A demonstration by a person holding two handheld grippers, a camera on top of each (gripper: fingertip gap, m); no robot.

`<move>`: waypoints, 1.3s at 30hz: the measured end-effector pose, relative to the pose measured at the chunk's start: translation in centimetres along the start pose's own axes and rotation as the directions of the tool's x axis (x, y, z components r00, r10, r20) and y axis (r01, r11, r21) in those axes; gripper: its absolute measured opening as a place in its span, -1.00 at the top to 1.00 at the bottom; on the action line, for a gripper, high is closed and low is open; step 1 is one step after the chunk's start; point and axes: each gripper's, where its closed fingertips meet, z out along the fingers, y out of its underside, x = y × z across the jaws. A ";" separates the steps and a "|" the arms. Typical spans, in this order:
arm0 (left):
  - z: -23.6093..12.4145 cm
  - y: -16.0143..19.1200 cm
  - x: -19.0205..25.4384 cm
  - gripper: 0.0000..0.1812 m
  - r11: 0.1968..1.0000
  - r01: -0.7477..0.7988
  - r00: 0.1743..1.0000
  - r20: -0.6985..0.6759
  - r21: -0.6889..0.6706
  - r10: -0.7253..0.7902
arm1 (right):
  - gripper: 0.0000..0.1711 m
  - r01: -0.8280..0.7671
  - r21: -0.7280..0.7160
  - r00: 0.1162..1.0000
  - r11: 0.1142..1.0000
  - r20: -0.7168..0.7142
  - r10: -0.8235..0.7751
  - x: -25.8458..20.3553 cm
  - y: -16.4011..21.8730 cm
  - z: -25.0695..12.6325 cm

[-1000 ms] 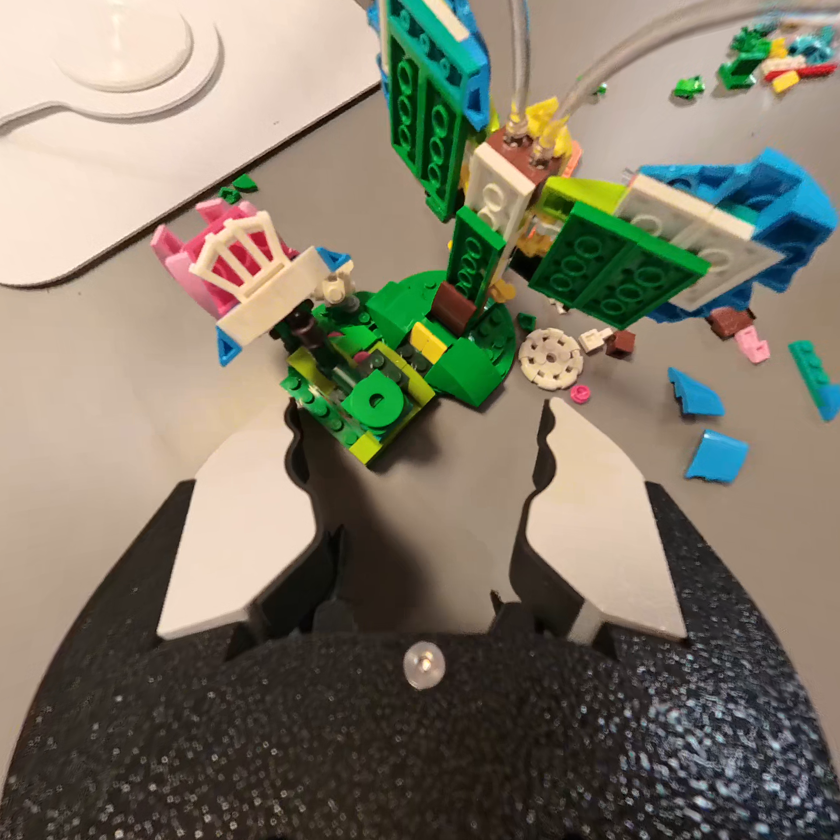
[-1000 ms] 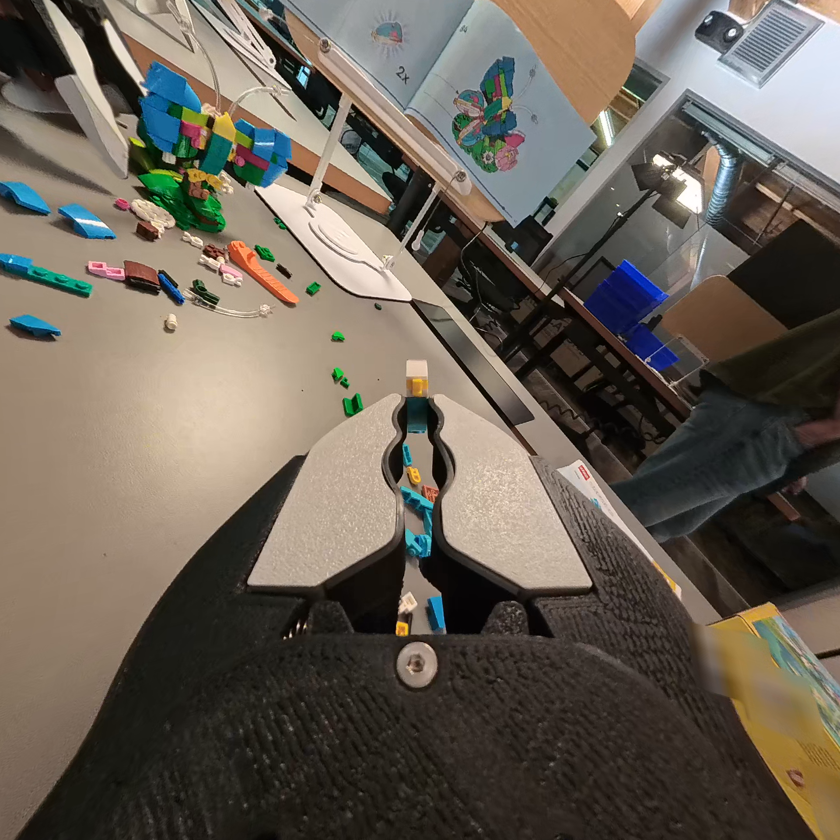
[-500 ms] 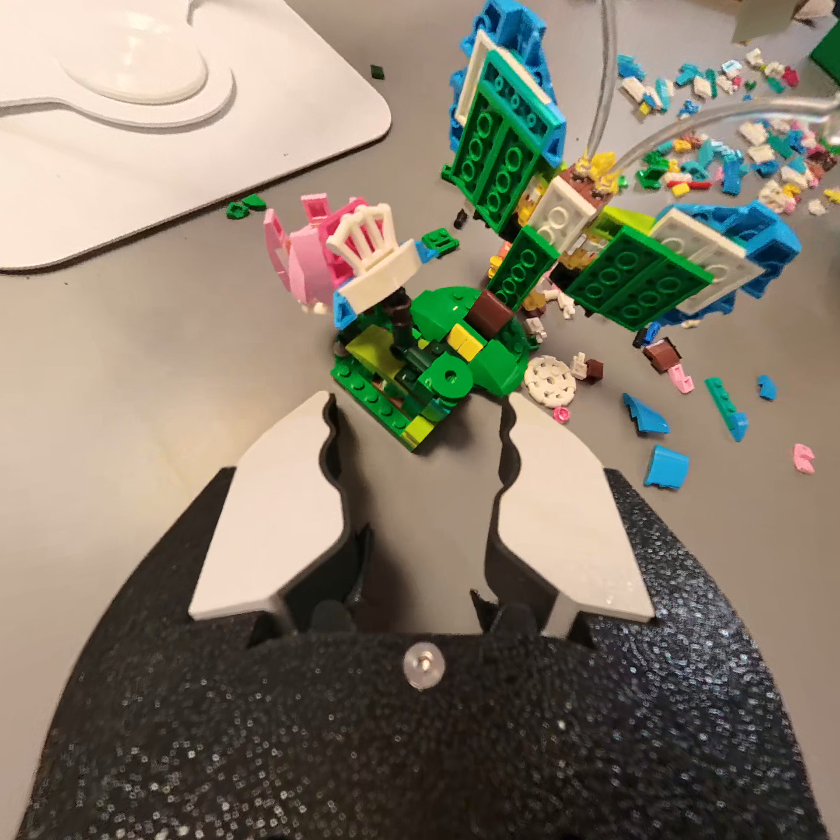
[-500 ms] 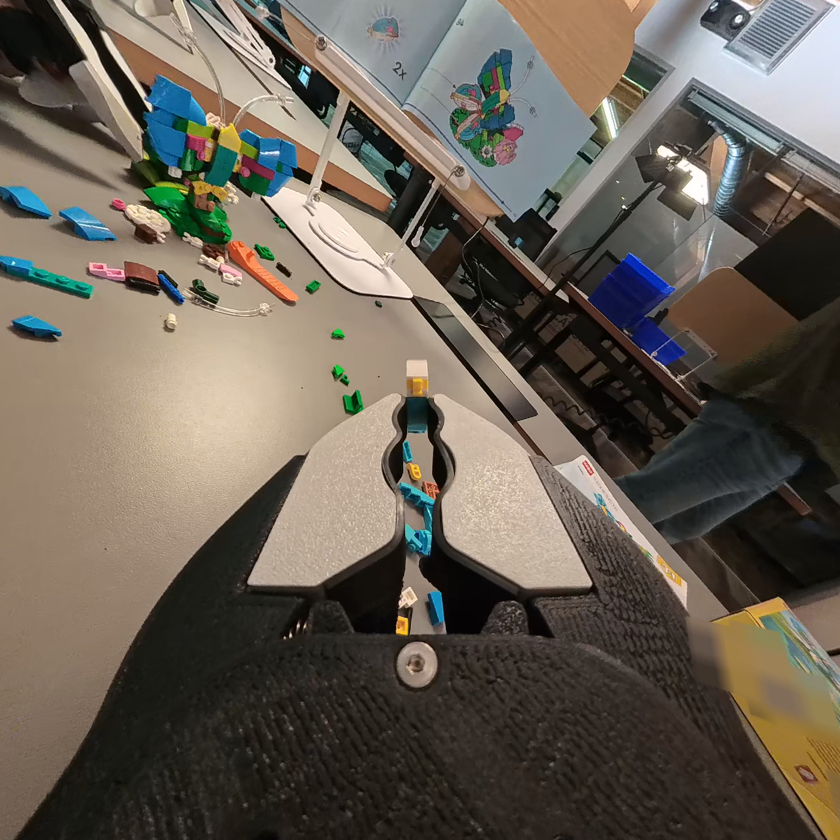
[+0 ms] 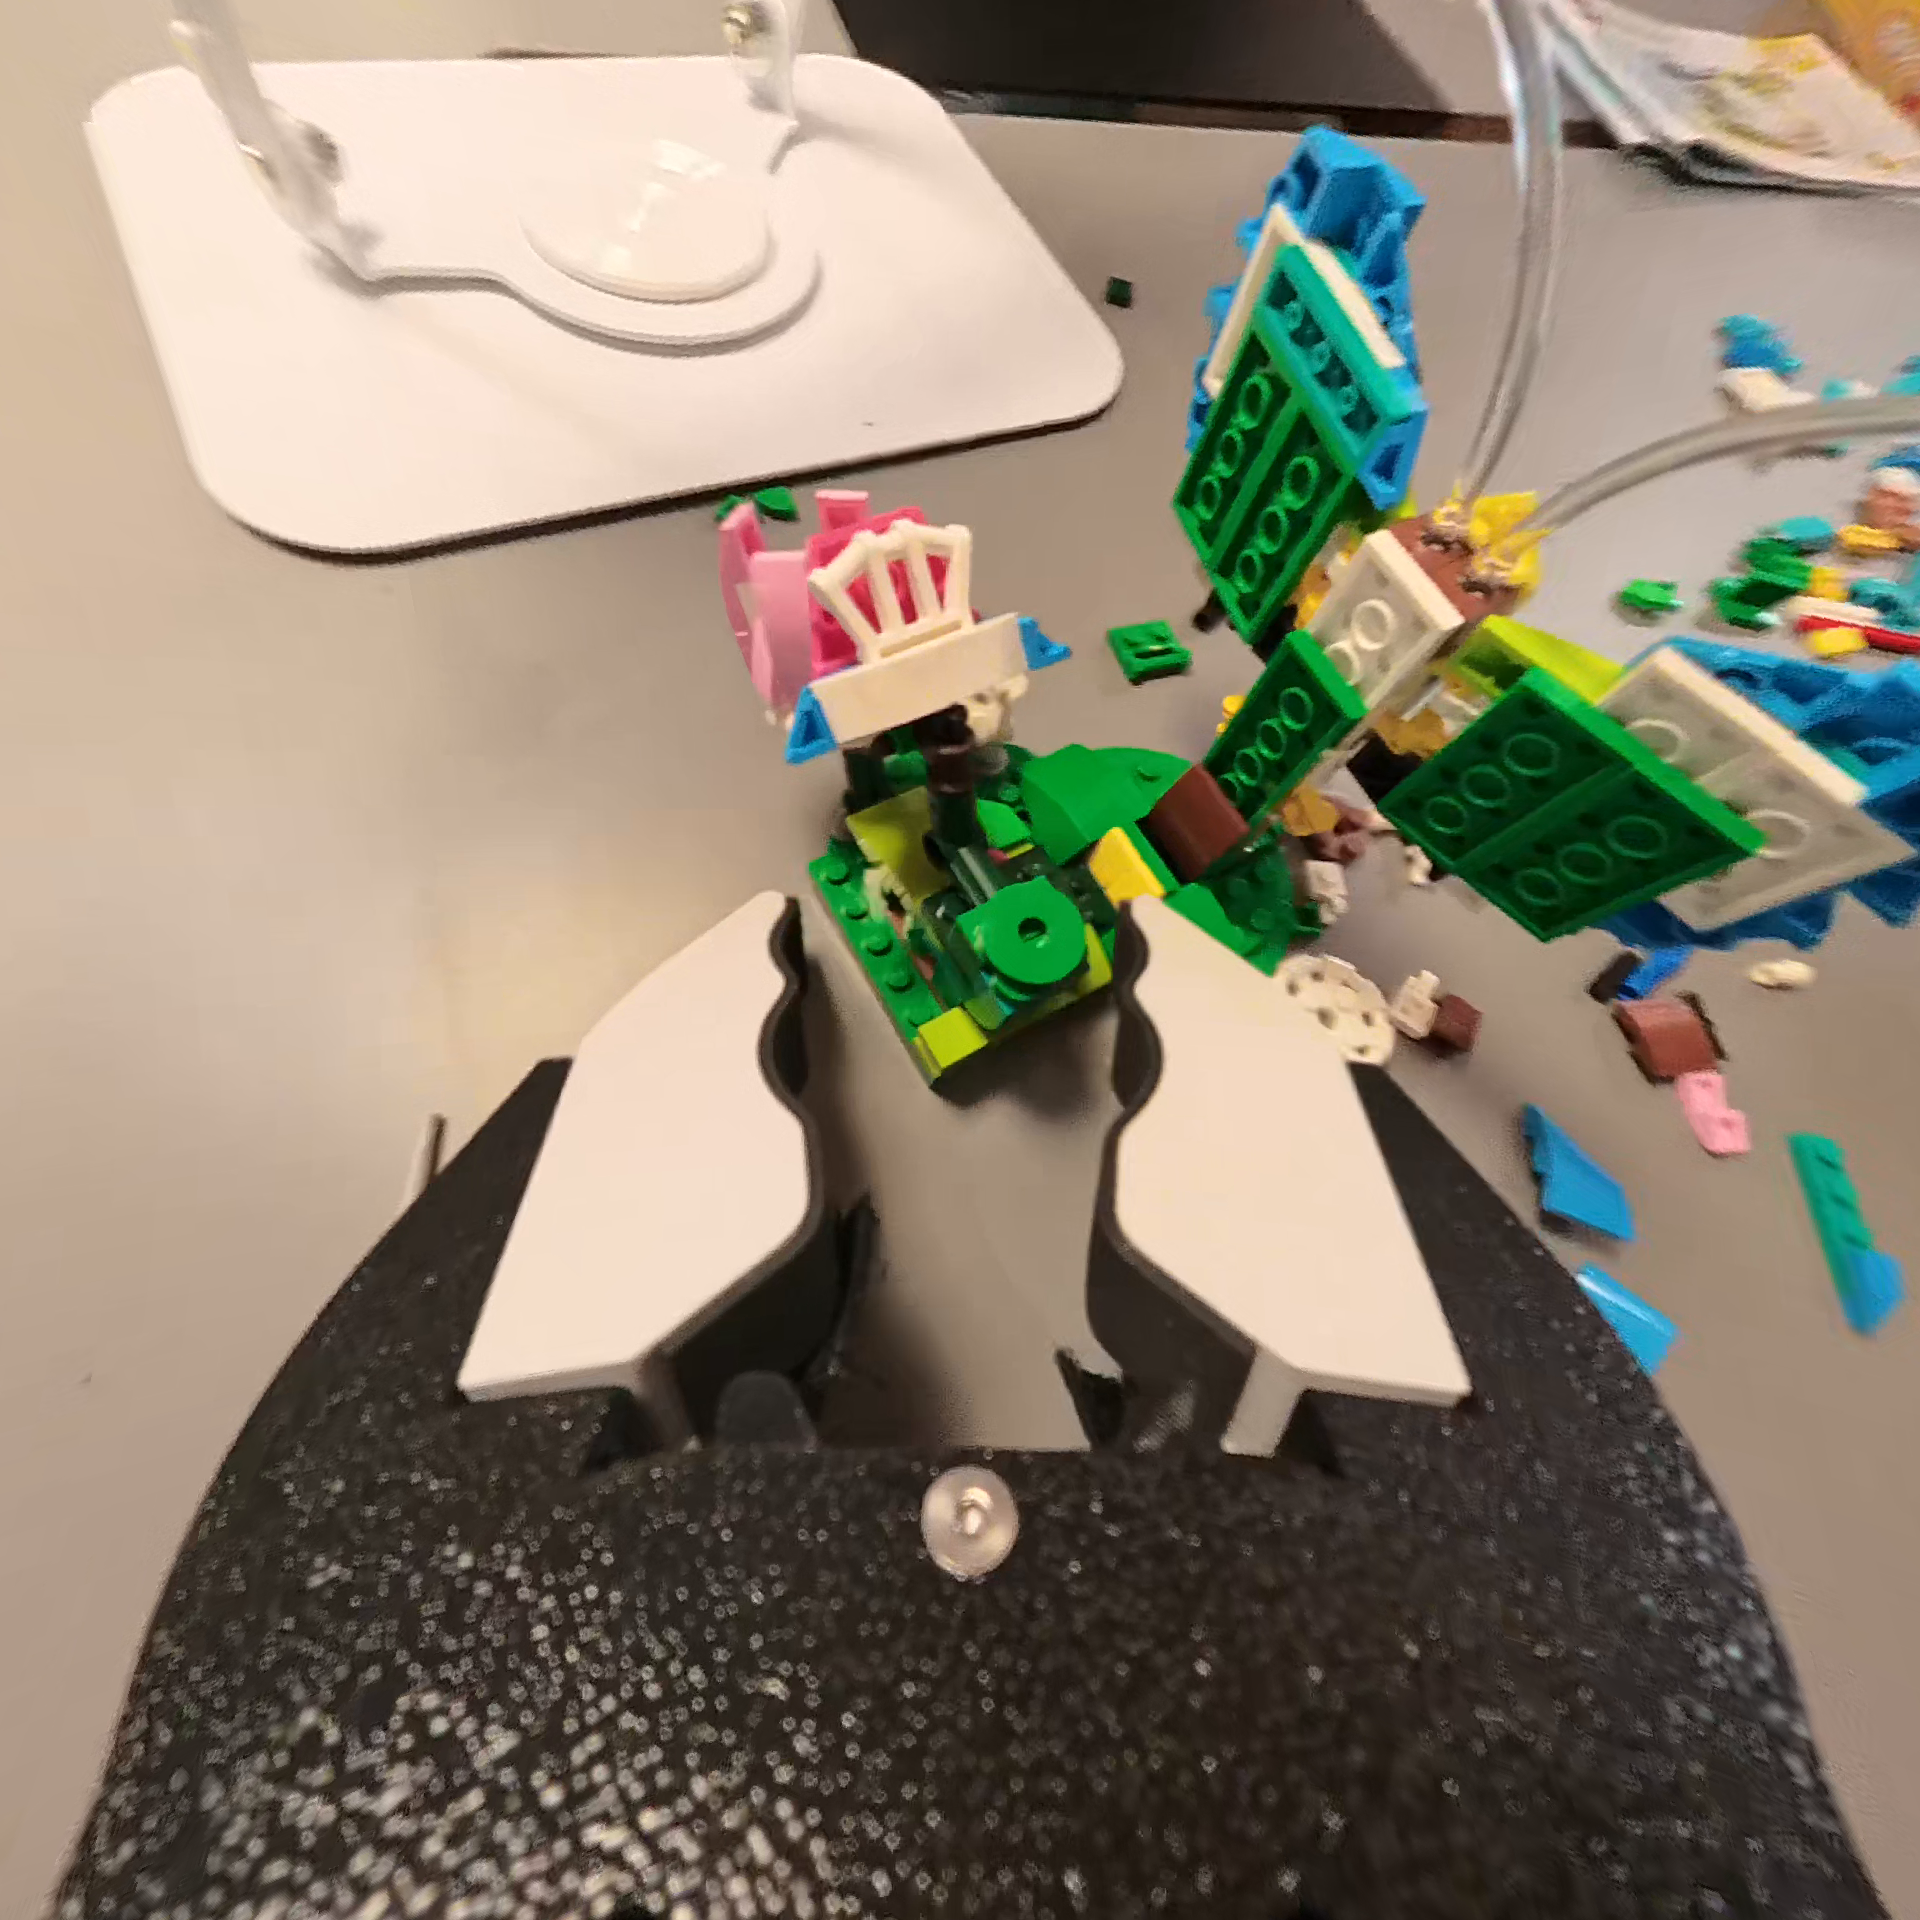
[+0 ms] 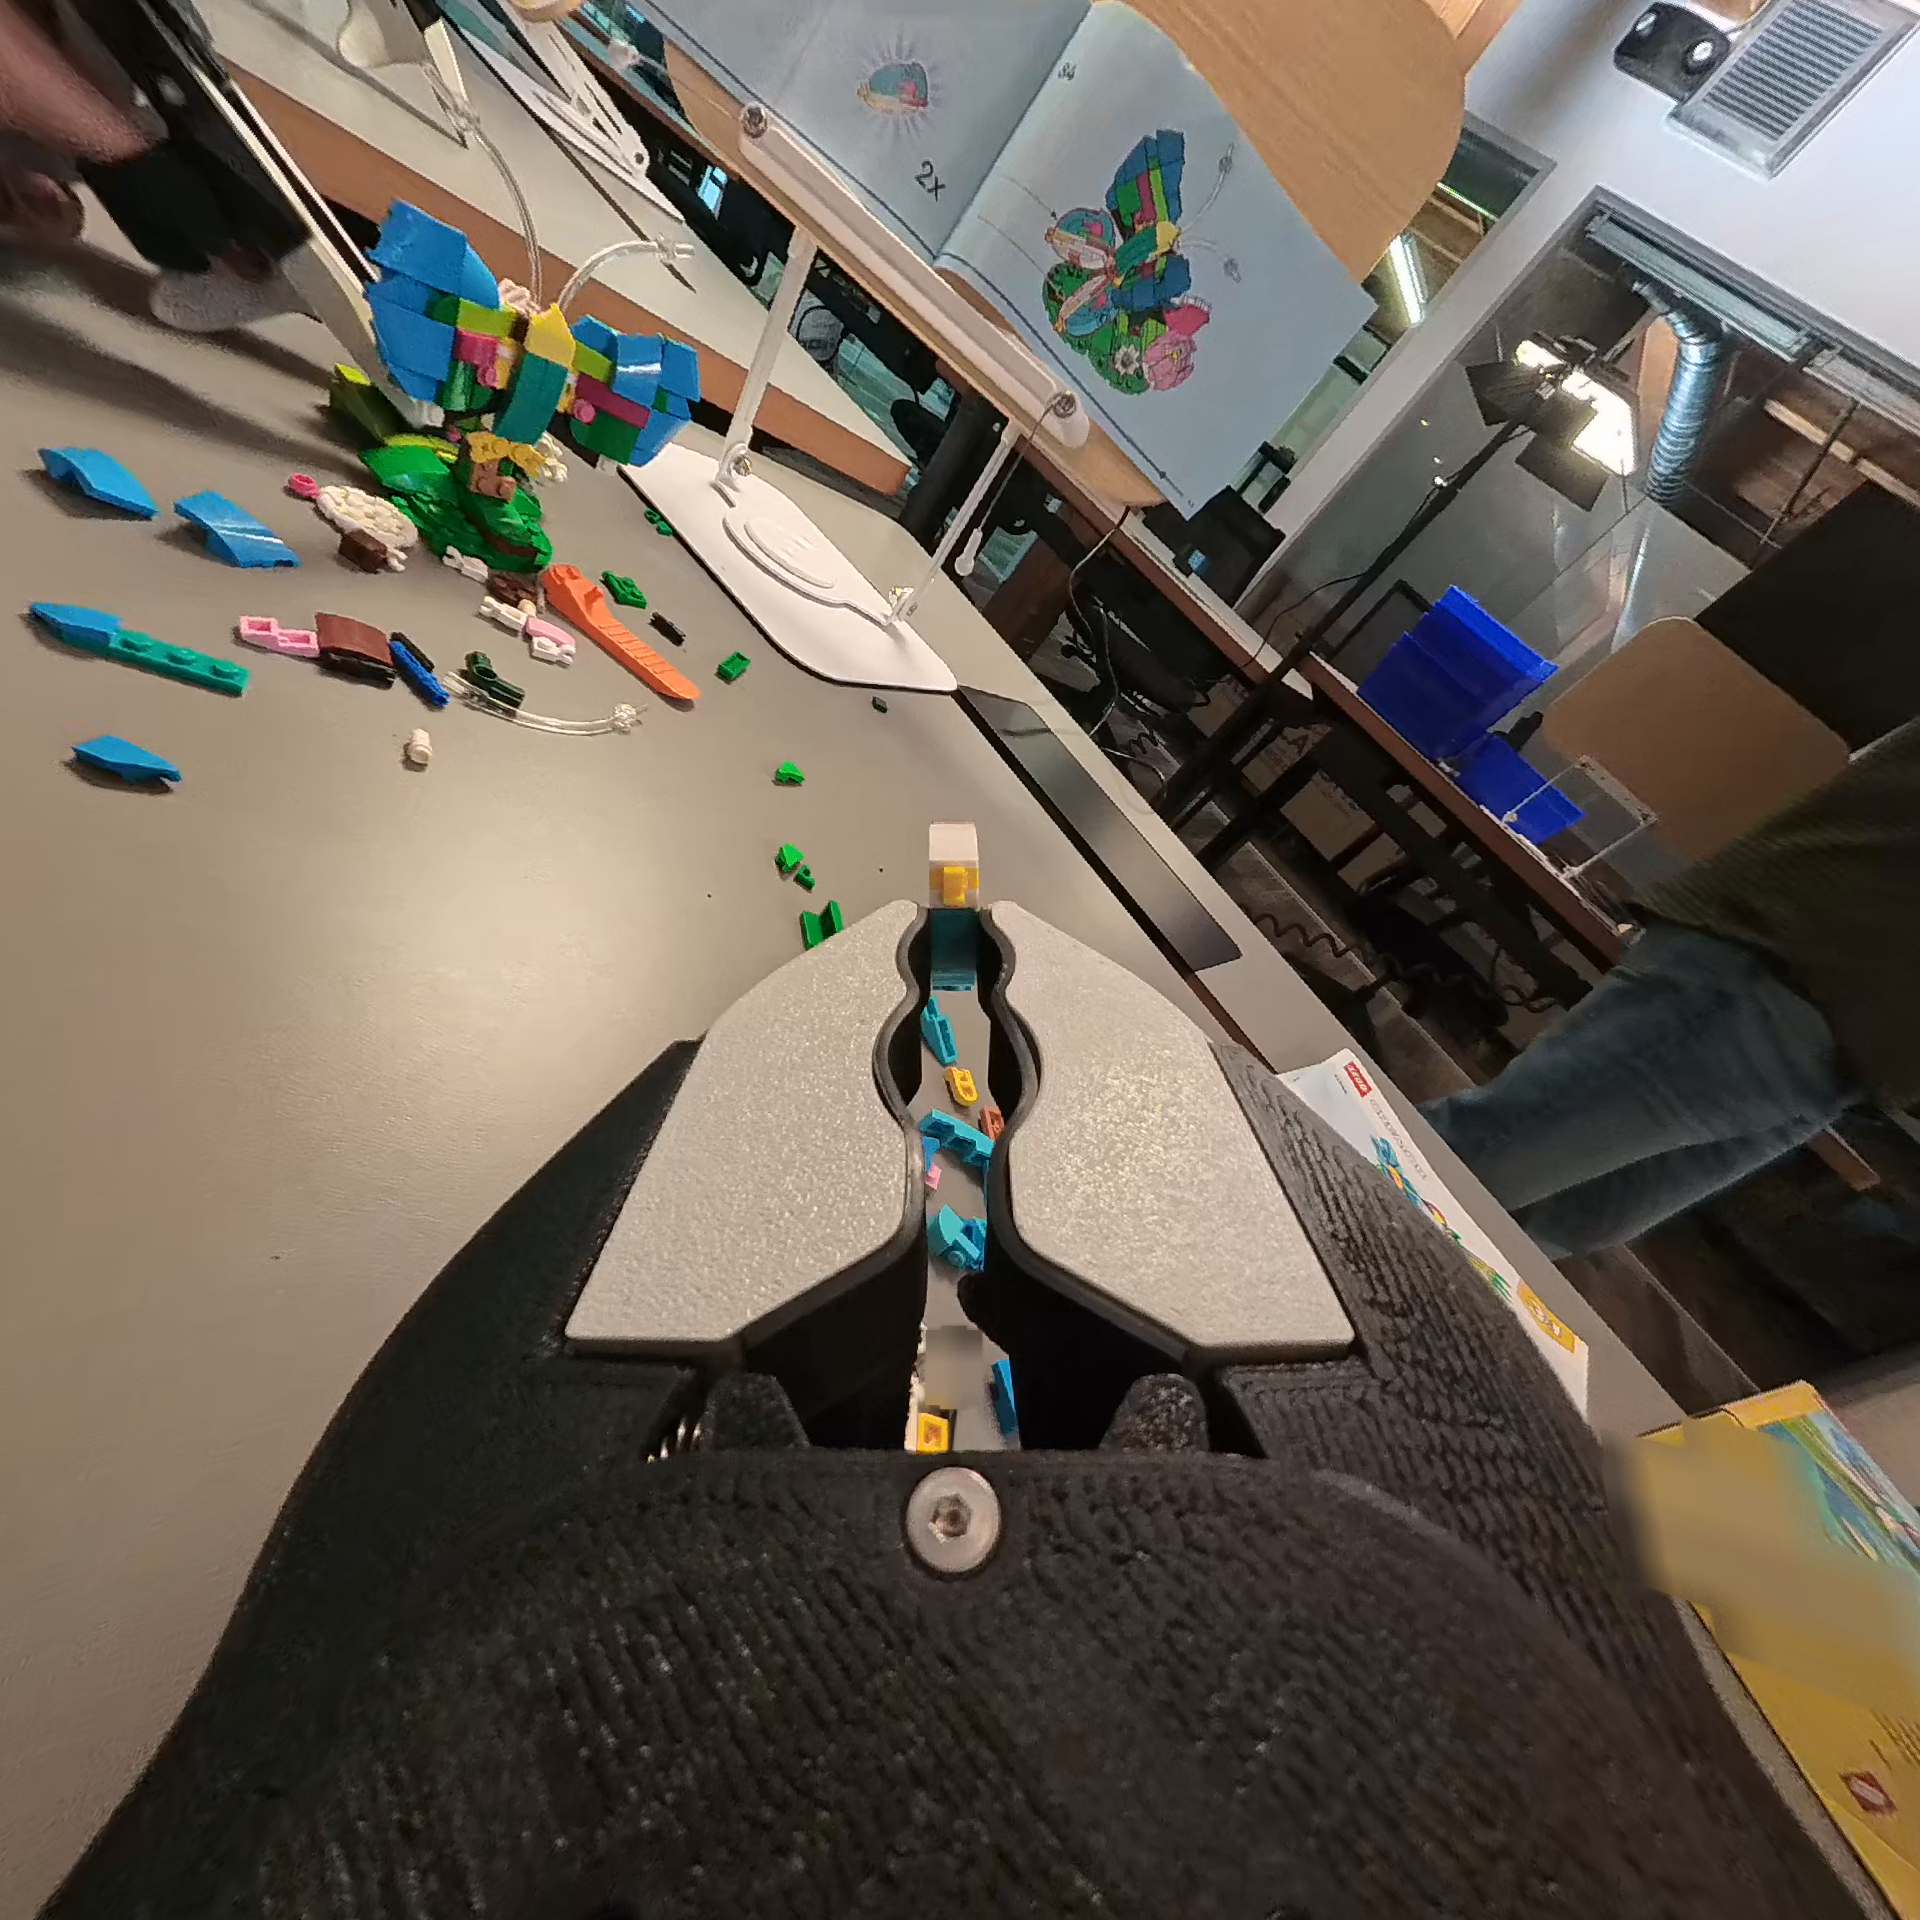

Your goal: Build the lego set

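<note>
A lego butterfly model with blue, green and white wings (image 5: 1538,727) stands on a green base (image 5: 997,935) on the grey table; a pink and white flower (image 5: 873,634) rises from the base. My left gripper (image 5: 961,925) is open, its fingertips on either side of the base's near corner. My right gripper (image 6: 954,914) is shut on a small stack of teal, yellow and white lego pieces (image 6: 954,883) and holds it above the table. The model also shows far off in the right wrist view (image 6: 509,416).
A white stand base (image 5: 582,312) lies behind the model and holds the open instruction book (image 6: 1039,197). Loose pieces lie to the right (image 5: 1704,1143), among them an orange brick separator (image 6: 618,644). A yellow box (image 6: 1808,1621) sits at the table's edge. A seated person (image 6: 1714,1039) is beyond the table. One gripper's finger ends stand about 35 cm off the other's.
My left gripper has moved forward so its fingertips now flank the green base, and its jaws have narrowed a little. The right gripper has stayed nearly still with its stack.
</note>
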 end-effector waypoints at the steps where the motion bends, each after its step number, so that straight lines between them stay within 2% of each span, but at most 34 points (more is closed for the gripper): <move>1: -0.1 -0.1 -0.2 0.43 1.000 -0.008 0.999 0.039 0.010 0.007 | 0.93 -0.004 0.003 1.000 1.000 0.001 0.004 0.0 -0.1 0.0; 7: 0.1 -0.1 -0.1 0.69 1.000 -0.016 0.993 0.120 0.012 0.014 | 0.93 -0.019 0.024 1.000 1.000 0.011 0.018 -0.2 -0.6 -0.3; 12: -0.1 -0.3 -0.4 0.70 1.000 -0.016 0.989 0.149 0.022 0.013 | 0.93 -0.023 0.046 1.000 0.999 0.021 0.022 -0.6 -1.2 -0.7; 17: -0.8 -0.9 -0.4 0.71 0.995 0.050 0.989 0.138 0.084 -0.062 | 0.93 -0.028 0.069 0.999 0.997 0.038 0.025 -1.2 -1.6 -0.8; 30: -2.7 -1.6 0.6 0.71 0.969 0.069 0.983 0.147 0.239 -0.106 | 0.93 0.010 0.107 0.996 0.994 0.084 -0.019 -3.4 -3.0 -1.1; 39: -3.0 -0.7 0.5 0.71 0.979 0.066 0.983 0.157 0.194 -0.098 | 0.93 0.011 0.088 0.995 0.996 0.099 -0.020 -3.9 -2.5 -0.7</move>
